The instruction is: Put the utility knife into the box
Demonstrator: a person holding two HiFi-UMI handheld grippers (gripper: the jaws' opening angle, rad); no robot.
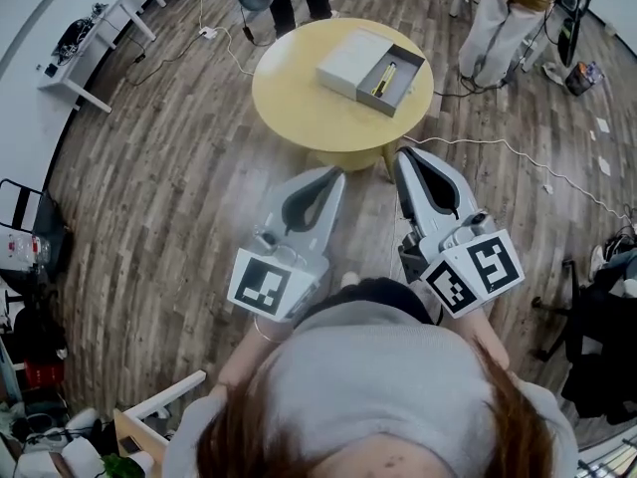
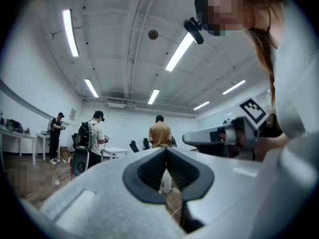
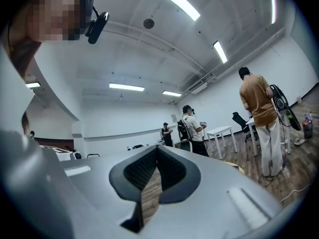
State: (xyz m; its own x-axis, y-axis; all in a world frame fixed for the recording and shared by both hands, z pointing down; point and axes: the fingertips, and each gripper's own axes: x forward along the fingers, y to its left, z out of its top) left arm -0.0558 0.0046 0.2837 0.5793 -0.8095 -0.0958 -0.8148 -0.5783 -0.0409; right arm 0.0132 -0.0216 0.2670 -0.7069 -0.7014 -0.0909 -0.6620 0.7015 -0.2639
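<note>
**Both claws shut and empty, knife seen inside the box ahead**

The left gripper (image 1: 336,173) and right gripper (image 1: 403,153) were held low in front of the person's body, side by side and pointed level toward the table (image 1: 299,98). Both pairs of jaws were seen closed tip to tip in their own views, left (image 2: 166,149) and right (image 3: 157,147). Nothing was clamped; only floor showed through the gap behind the tips.

The utility knife (image 1: 384,78), yellow and black, was seen lying in the open tray of the box (image 1: 413,80), so the task was judged as good as done. What looked like the lid (image 1: 345,61) lay open just beside the tray. The box was set on the far right part of the table top, well apart from both claws and straight ahead of them. The right gripper was the nearer one. The knife's long axis ran along the tray, roughly in line with the direction the claws pointed.

The table was round and yellow, set on a wood-plank floor (image 1: 169,167) with a white cable (image 1: 498,147) trailed across it. Other people (image 2: 160,133) and white desks were seen in a room lit by ceiling strip lights.
</note>
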